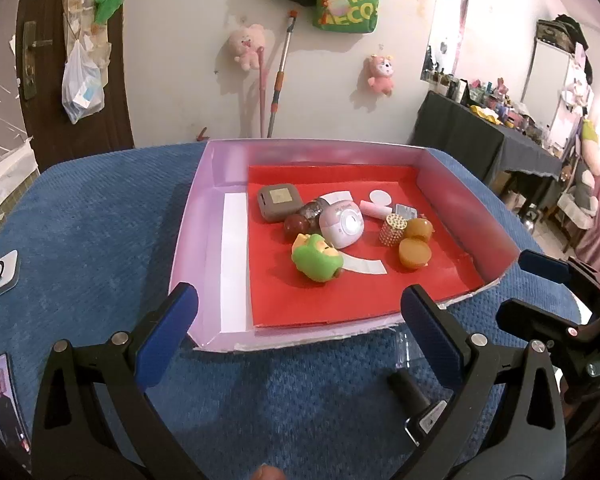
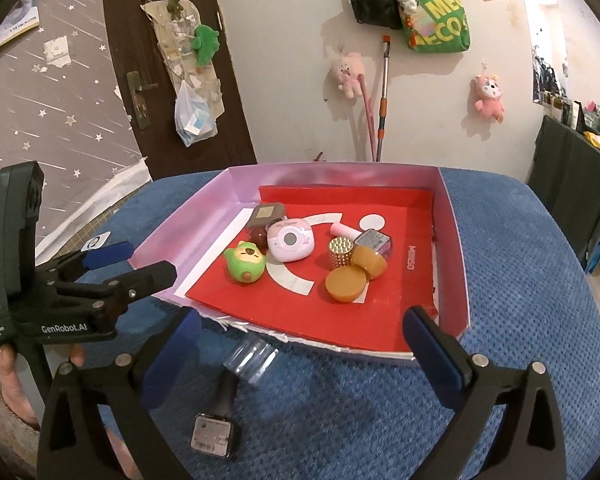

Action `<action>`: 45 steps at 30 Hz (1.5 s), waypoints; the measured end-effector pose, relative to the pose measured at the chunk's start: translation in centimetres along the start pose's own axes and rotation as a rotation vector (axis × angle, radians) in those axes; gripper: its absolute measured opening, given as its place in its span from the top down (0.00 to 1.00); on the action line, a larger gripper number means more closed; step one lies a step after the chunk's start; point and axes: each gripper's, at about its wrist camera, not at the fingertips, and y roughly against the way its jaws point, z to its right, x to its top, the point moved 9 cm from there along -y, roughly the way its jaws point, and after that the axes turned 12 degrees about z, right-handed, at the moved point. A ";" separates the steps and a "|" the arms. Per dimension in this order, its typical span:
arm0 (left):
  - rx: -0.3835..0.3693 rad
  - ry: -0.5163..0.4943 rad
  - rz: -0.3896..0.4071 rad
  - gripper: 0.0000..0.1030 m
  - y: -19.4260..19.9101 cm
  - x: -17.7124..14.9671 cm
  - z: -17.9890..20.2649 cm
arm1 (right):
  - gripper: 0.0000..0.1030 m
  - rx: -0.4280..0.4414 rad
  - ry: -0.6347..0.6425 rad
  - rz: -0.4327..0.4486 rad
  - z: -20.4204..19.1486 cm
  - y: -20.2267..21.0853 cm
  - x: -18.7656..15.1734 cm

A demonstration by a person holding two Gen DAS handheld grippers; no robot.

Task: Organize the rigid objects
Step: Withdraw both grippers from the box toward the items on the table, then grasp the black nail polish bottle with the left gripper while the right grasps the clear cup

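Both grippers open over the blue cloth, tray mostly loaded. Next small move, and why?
Probably lower the right gripper onto the clear bottle with the black cap. It lies on the blue cloth, outside the pink tray with the red liner, between the open fingers.

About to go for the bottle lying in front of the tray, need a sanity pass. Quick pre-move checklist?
1. Right gripper open: ok, fingers wide apart, nothing held.
2. Left gripper open and empty: ok.
3. Clear bottle reachable: ok, lying on the blue cloth between the right fingers, just outside the tray's near wall.
4. Bottle free of neighbours: cannot tell, its far end sits close against the tray edge.
5. Black-capped item clear of the path: not ok, it lies right beside the bottle.
6. Tray contents settled: ok, green toy and pink camera toy rest inside.
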 end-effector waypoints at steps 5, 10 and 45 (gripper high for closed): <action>0.004 0.002 -0.010 0.00 0.5 -0.5 0.1 | 0.00 0.009 -0.013 -0.006 -0.2 0.7 -0.6; 0.009 -0.001 -0.022 0.00 0.8 -1.3 0.2 | 0.00 0.017 -0.026 -0.010 -0.4 1.5 -1.2; -0.187 -0.052 -0.197 0.00 2.9 -8.5 7.4 | 0.00 -0.081 -0.134 -0.107 3.9 0.6 -5.7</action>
